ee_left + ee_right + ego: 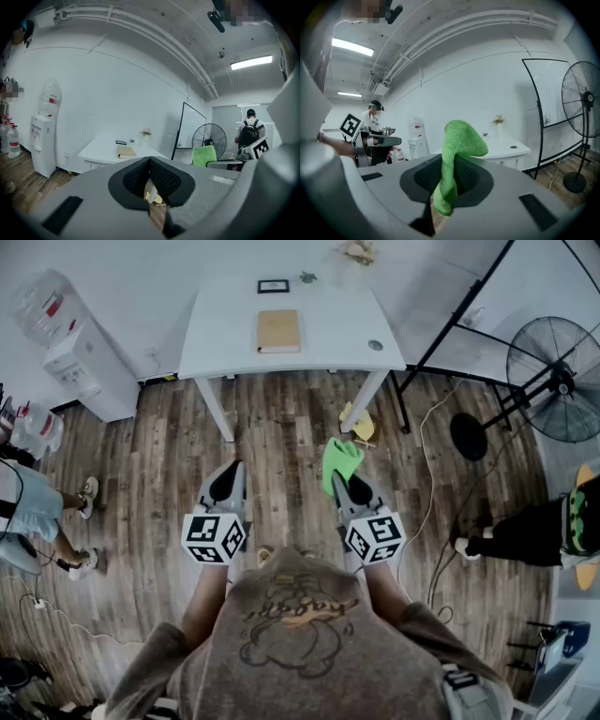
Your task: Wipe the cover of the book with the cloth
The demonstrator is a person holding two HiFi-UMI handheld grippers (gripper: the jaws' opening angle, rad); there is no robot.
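Observation:
A tan book (278, 331) lies flat on the white table (328, 343) far ahead; the left gripper view also shows the book (125, 151) there. My right gripper (343, 482) is shut on a green cloth (339, 461), which stands up from the jaws (459, 154). My left gripper (228, 483) is shut with nothing in it; its pads (161, 180) meet. Both grippers hang over the wooden floor, well short of the table.
A small dark frame (273, 286) sits on the table behind the book. A water dispenser (80, 352) stands left, a floor fan (558, 381) and whiteboard stand (450, 334) right. Yellow scraps (356, 423) lie by a table leg. People stand at both sides.

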